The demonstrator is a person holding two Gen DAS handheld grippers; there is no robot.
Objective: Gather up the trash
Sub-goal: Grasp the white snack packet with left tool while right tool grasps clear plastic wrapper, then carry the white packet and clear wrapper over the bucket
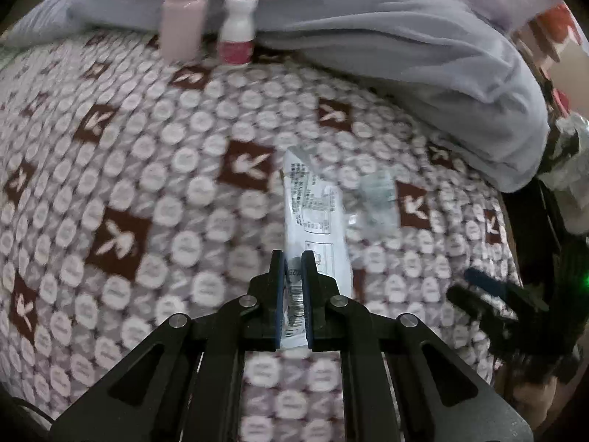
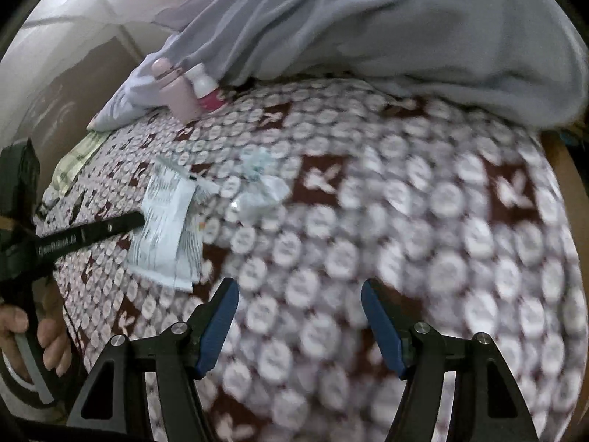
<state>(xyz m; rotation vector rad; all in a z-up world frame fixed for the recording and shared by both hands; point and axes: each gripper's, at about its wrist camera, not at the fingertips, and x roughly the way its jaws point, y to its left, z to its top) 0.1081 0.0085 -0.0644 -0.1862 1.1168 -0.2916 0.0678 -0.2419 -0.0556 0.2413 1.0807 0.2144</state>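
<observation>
Printed plastic wrapper point(image 1: 313, 213) lying flat on patterned bed blanket point(image 1: 154, 169), near end sitting between pads of left gripper point(image 1: 292, 258). Left gripper nearly closed, pinching wrapper edge, likely readying lift. Crumpled clear wrapper point(image 1: 375, 199) lying just beside. Right gripper point(image 2: 300, 287) hovering wide open, holding nothing, probably waiting for that piece. Pink bottle point(image 1: 184, 14) and white bottle point(image 1: 237, 33) standing against grey pillow point(image 1: 368, 29), well apart.

Motion blur softens the maroon-and-white rabbit-patterned bedspread point(image 1: 154, 169) in both wrist views, leaving its round white medallions unreadable. Black print on the flat white plastic wrapper point(image 1: 313, 206) is too smeared to make out, and its near end is hidden between the left gripper point(image 1: 293, 269) jaws. A crumpled clear plastic scrap point(image 1: 375, 199) beside it shows no definite outline. The tall pale pink bottle point(image 1: 184, 14) is cut off by the frame's top edge.
</observation>
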